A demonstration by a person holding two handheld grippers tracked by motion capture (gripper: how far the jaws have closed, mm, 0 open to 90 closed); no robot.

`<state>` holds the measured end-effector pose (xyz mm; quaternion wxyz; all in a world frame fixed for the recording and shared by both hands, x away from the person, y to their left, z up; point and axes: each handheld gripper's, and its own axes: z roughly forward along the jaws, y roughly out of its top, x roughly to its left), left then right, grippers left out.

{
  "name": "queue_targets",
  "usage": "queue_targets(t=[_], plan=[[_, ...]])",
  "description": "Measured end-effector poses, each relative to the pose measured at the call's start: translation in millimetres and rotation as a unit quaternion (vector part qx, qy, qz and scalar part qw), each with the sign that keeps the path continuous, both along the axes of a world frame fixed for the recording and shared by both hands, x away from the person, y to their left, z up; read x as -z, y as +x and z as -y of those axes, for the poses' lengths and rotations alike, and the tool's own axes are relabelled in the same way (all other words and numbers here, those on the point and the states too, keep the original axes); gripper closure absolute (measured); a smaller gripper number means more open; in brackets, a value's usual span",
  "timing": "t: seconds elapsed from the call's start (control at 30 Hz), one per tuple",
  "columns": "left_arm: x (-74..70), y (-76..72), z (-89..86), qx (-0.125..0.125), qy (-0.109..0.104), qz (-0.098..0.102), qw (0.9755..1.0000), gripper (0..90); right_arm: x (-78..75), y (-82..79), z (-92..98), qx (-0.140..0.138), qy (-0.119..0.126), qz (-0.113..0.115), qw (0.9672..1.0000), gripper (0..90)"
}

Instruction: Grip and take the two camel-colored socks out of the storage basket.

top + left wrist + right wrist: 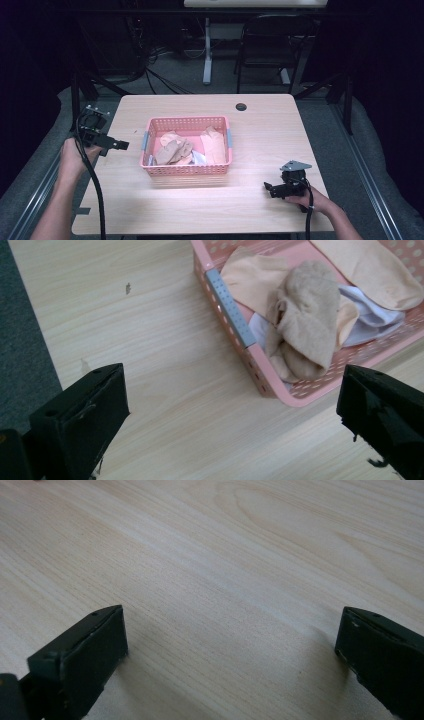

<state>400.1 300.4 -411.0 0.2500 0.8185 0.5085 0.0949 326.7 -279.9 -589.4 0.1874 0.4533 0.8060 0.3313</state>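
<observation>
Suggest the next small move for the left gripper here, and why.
Probably ease the left gripper right and down over the pink basket toward the tan sock: its jaws are open and empty, aimed at the basket's near corner, with the sock lying on top.

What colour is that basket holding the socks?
Pink, with grey handles; the basket shows best in the left gripper view.

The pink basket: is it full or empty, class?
Partly filled. The pink basket stands upright on the table, holding loose peach and tan socks with a white one; its bottom still shows between them.
</observation>
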Motion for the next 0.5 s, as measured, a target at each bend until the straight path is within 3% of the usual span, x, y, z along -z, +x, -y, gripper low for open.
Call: queue_targets(t=[0.2, 0.3, 0.5], plan=[[-9.4, 8.4, 18.5, 0.023, 0.012, 0.001, 0.9997, 0.1, 0.0, 0.6, 0.5, -0.004, -0.001, 0.0, 1.0, 0.0], [-9.5, 15.6, 35.3, 0.043, 0.016, -0.008, 0.9989, 0.3, -0.1, 0.6, 0.4, -0.004, -0.001, 0.0, 1.0, 0.0], [-8.1, 25.6, 56.9, 0.068, 0.011, -0.014, 0.9975, 0.2, -0.2, 0.4, 0.4, -0.003, -0.002, 0.0, 1.0, 0.0]])
